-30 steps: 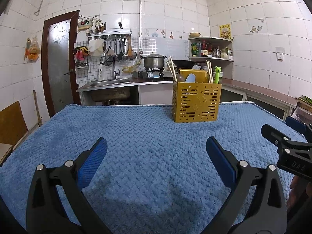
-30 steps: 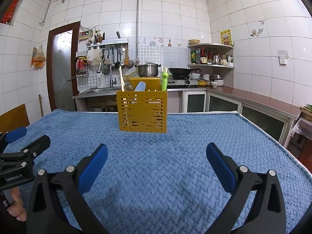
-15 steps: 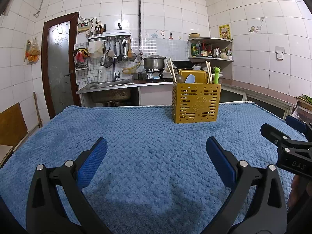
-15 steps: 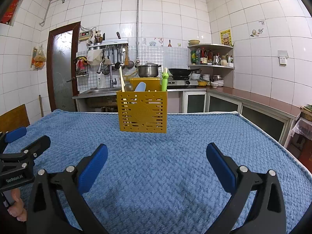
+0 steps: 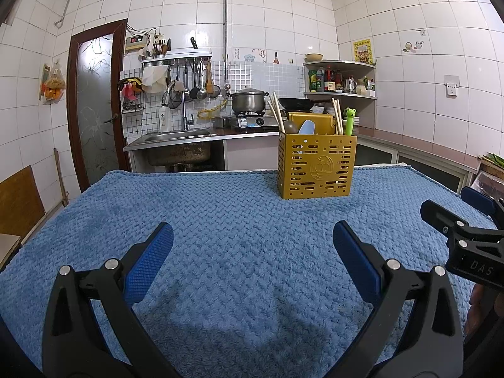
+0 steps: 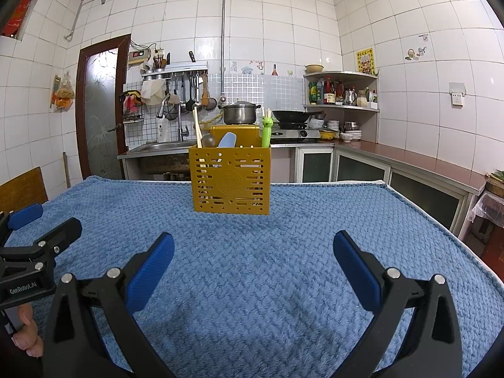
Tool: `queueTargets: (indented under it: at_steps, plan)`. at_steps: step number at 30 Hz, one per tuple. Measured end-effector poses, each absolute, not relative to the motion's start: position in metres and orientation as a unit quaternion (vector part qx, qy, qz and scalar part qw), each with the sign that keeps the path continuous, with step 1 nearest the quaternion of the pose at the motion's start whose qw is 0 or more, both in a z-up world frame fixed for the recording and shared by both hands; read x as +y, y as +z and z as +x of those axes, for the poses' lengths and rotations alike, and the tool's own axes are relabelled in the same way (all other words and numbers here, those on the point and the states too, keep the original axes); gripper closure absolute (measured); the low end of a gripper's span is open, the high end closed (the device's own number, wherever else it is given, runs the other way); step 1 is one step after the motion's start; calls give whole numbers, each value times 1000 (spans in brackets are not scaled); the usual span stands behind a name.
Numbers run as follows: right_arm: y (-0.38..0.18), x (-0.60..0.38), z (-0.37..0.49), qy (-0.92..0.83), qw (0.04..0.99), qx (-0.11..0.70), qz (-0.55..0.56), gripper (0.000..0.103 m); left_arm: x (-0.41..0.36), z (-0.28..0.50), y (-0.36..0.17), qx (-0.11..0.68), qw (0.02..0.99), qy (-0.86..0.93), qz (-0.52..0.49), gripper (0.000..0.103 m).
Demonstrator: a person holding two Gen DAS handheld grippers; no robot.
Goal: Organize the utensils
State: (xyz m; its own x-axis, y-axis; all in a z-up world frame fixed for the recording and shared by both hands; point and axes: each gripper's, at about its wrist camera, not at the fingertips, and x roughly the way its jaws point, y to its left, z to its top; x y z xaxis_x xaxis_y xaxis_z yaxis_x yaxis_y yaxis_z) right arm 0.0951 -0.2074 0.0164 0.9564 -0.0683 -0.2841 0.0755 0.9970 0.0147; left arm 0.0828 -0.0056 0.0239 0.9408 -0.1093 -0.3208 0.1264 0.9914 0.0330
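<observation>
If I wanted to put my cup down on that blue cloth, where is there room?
Bare cloth lies between the yellow utensil holder and the open right gripper, and on the blue cloth left of the holder toward the door side. The open left gripper hovers over bare cloth too. Only the holder, packed with chopsticks and spoons, is crowded.

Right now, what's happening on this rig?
Nothing is being held. The left gripper and right gripper both hover open above the blue cloth. The yellow utensil caddy stands upright at the far side, already holding chopsticks, a blue spoon and a green-handled utensil.
</observation>
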Motion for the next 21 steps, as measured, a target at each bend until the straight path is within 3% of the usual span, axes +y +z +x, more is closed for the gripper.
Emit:
queueTargets:
  at_steps: [21]
  plan:
    - [16,-207,95,-36,989,142,11,4,-5,80,25,153,986,-57,27,5]
